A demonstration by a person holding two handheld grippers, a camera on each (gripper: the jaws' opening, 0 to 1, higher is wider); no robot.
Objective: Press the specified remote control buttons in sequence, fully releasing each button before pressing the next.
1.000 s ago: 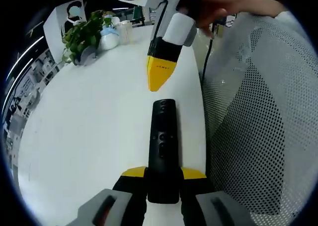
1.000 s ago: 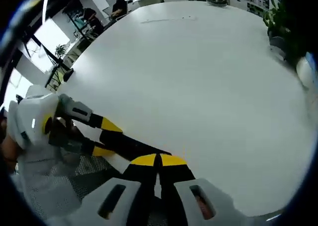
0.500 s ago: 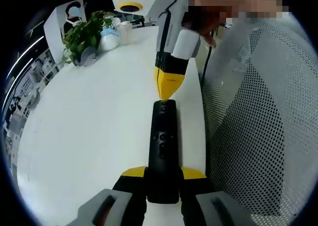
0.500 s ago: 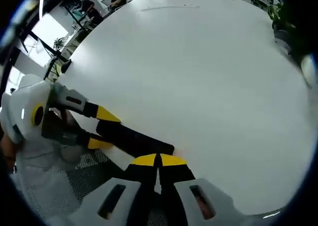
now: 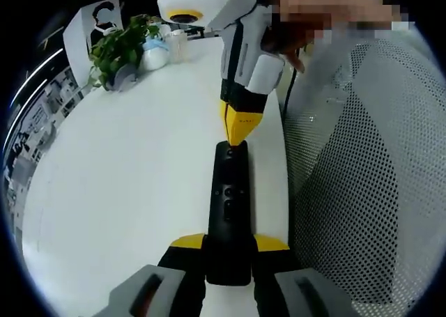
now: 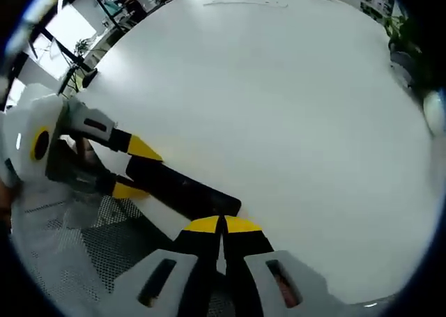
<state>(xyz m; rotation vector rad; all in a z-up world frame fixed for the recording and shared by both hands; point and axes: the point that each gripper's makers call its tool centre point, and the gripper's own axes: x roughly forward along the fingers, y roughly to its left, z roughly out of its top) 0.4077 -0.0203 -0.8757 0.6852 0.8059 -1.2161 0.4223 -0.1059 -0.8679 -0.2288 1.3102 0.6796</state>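
A slim black remote (image 5: 228,191) lies lengthwise over the white table (image 5: 125,191), buttons facing up. My left gripper (image 5: 228,242) is shut on its near end, one yellow jaw on each side. My right gripper (image 5: 238,132) comes down from above, shut, its yellow tip meeting the remote's far end. In the right gripper view my right gripper (image 6: 221,223) stands shut right at the end of the remote (image 6: 188,190), and my left gripper (image 6: 136,169) holds the other end from the left.
A grey mesh chair (image 5: 362,178) fills the space right of the table edge. A potted plant (image 5: 118,49) and some small containers (image 5: 164,45) stand at the far end. The wide white table (image 6: 279,122) stretches beyond the remote. A hand (image 5: 282,42) holds the right gripper.
My right gripper has come down and nearer, from hovering beyond the remote to touching its far end. The left gripper and the remote have stayed put.
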